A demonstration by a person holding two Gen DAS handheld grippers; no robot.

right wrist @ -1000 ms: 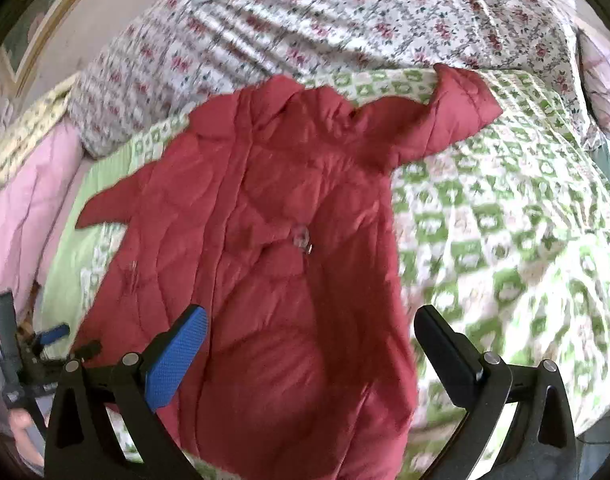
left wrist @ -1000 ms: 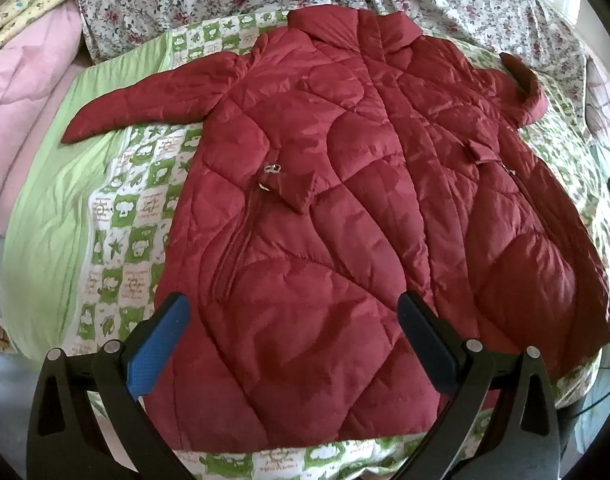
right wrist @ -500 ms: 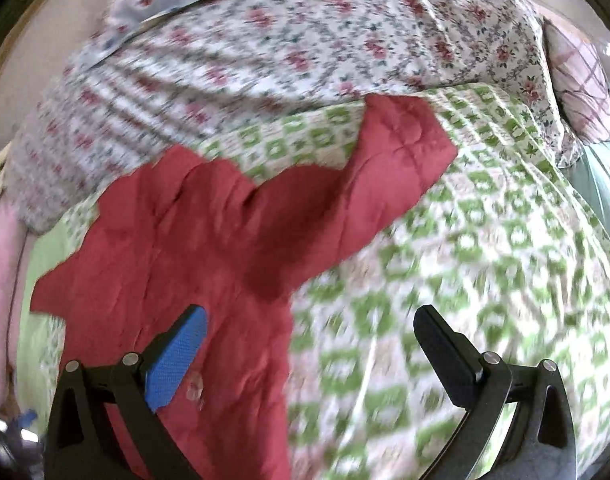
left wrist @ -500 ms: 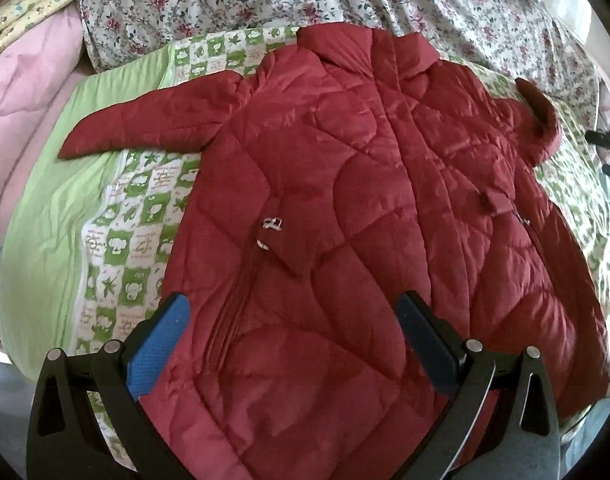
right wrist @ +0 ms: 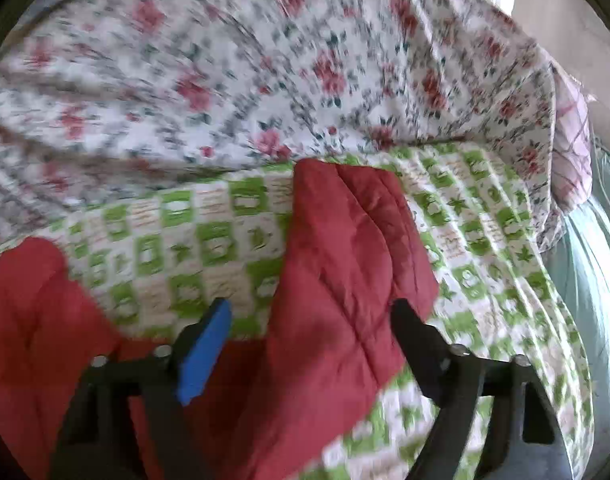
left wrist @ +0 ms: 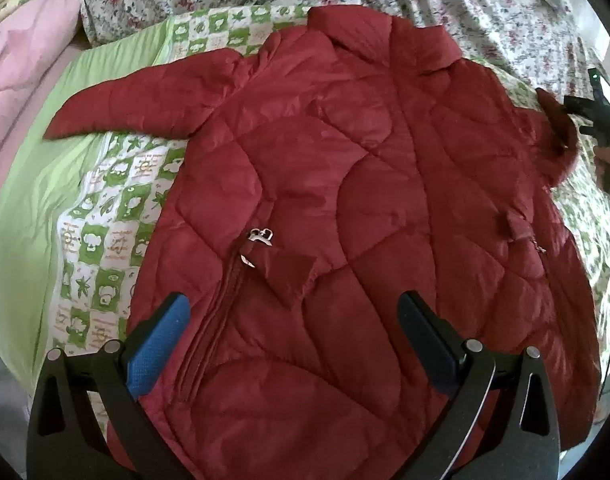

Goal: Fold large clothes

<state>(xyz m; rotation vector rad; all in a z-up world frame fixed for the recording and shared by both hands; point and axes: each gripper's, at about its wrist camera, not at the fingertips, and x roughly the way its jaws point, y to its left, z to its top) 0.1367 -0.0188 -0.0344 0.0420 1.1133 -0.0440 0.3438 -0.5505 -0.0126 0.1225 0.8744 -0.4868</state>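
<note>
- The bed carries everything: a green-and-white checked quilt lies under the work, a flowered cover is bunched along its far side, and a pink blanket sits at the left edge of the left wrist view.
- The red quilted coat is spread flat on the checked quilt, collar toward the flowered cover, hem toward the person. It is not yet folded.
- The left sleeve lies stretched out sideways over the quilt, untouched.
- The right sleeve lies out on the quilt, cuff end toward the flowered cover, and is the part now being dealt with.
- The step in hand looks like the first fold: taking the right sleeve so it can be brought in across the body of the coat.
- The right gripper points steeply down with the sleeve between its fingers. Its jaws have just been closing from wide to a middling gap, yet the pads do not seem to press the cloth, so the sleeve does not look gripped.
- In the left wrist view this gripper shows small at the far right edge, with part of a hand below it.
- The left gripper hovers above the lower front of the coat, near the zip pull, tilted steeply down. Its jaws stand wide with nothing in them.
- The next move calls for pinching the puffy sleeve through both layers and then lifting it over the coat.
</note>
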